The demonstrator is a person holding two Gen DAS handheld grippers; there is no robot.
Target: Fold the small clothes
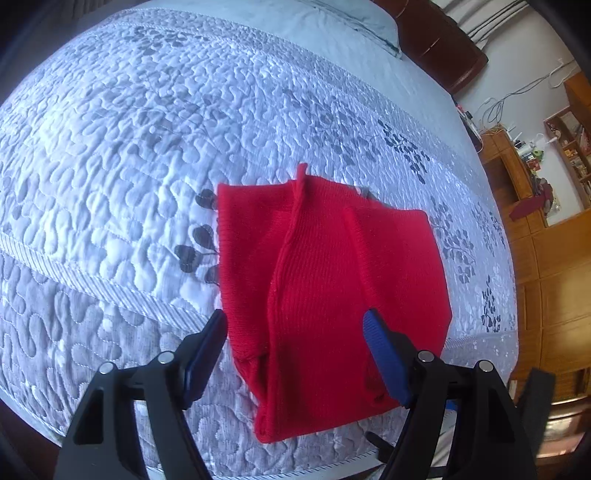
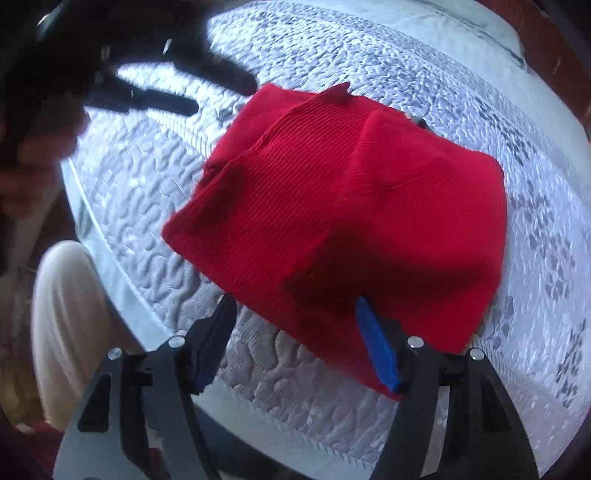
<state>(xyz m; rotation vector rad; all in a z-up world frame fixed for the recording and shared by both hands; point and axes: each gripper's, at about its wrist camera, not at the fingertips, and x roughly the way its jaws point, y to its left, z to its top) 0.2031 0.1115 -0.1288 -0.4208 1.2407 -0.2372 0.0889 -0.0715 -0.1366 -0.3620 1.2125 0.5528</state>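
Both claws stand wide with nothing pressed between their blue pads: the left claw (image 1: 295, 321) hangs over the near part of the one red knitted garment (image 1: 332, 288), its left finger over the quilt just off the cloth's left edge, its right finger above the knit; the right claw (image 2: 295, 306) hovers at the garment's (image 2: 343, 206) near edge, and whether its right finger touches the cloth I cannot tell. One garment only, folded into a compact shape with two raised ridges running along it, lies flat on the bed's grey-and-white quilted cover (image 1: 122, 155), close to the near edge of the bed. The quilt stretches broad and open to the left and beyond the cloth, up to a pale pillow (image 1: 347, 18) by the dark headboard (image 1: 439, 44). Wooden shelving (image 1: 535, 177) with small items stands past the bed's right side. From the right wrist view the left claw shows as a dark blur at upper left, and a pale trouser leg (image 2: 70, 317) stands beside the bed's edge.
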